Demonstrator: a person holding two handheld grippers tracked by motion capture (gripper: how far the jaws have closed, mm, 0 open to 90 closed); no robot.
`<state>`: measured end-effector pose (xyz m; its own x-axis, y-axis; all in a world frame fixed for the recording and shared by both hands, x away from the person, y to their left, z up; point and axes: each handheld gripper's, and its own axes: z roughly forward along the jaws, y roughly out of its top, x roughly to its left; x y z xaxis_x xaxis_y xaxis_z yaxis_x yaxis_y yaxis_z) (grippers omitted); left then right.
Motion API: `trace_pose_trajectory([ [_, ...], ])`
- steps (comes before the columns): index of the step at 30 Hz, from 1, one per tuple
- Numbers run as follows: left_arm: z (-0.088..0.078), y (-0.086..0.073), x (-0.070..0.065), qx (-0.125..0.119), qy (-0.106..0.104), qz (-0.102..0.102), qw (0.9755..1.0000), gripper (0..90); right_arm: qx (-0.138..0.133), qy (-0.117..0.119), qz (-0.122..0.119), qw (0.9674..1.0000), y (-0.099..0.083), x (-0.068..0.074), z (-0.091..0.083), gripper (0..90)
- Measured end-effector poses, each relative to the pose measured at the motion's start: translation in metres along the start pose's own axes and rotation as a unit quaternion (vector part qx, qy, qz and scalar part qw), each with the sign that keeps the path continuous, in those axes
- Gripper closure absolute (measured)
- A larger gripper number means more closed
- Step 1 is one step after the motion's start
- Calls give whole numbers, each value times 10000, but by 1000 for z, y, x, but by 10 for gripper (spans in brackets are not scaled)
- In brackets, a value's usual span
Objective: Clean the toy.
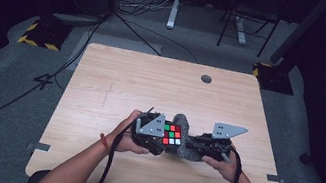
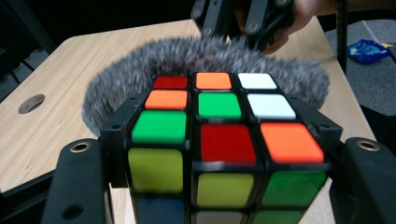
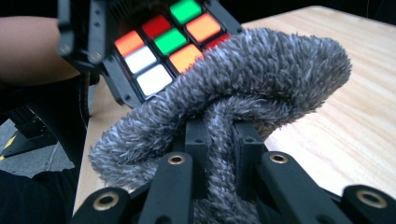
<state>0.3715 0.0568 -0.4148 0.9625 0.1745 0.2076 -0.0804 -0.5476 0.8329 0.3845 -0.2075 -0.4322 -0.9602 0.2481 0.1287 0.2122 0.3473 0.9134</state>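
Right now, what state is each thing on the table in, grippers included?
Scrambled multicoloured puzzle cube: held off the table between the left gripper's jaws, colours mixed.
Grey fluffy fabric band: pinched by the right gripper, curving around the cube's far side.
Left gripper: shut on the cube.
Right gripper: shut on the band.
Light wooden table: bare apart from these.

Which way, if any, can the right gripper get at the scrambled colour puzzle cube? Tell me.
Probably not yet: the right gripper is shut on the fuzzy grey fabric loop, which lies between it and the scrambled colour puzzle cube, itself clamped in the left gripper.
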Motion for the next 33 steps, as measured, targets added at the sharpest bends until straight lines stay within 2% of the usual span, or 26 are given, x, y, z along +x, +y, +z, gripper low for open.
trace_pose_trajectory([
  [3,6,-1,-2,255,26,77,9996,327,-160,74,-16,9998,3,2,-3,801],
  [5,10,-1,-5,338,25,161,9993,332,-177,92,-164,9997,8,7,-4,801],
  [7,12,0,-7,389,10,197,9990,333,-95,14,-287,9995,11,12,-4,801],
  [10,11,-1,-4,329,-10,107,9994,335,-42,-82,-311,9995,12,13,-4,801],
  [14,9,-1,-2,346,73,59,9994,336,214,-293,-494,9981,11,15,-1,801],
  [16,8,-2,0,300,62,-12,9995,337,313,-348,-530,9975,10,14,0,802],
  [18,3,-2,2,167,108,-116,9997,336,561,-440,-547,9960,7,11,2,802],
  [22,-1,-1,5,162,166,-124,9997,337,773,-392,-297,9958,-3,3,9,801],
  [25,-1,-2,5,192,197,-160,9995,337,744,-369,-287,9961,-2,3,9,801],
  [27,0,-2,4,147,105,-192,9997,338,569,-300,-291,9975,1,6,6,802],
  [28,1,-1,4,191,114,-146,9996,338,506,-285,-284,9979,4,7,4,801],
  [33,4,1,-1,260,97,-71,9996,338,266,-413,-426,9979,10,12,0,801],
])
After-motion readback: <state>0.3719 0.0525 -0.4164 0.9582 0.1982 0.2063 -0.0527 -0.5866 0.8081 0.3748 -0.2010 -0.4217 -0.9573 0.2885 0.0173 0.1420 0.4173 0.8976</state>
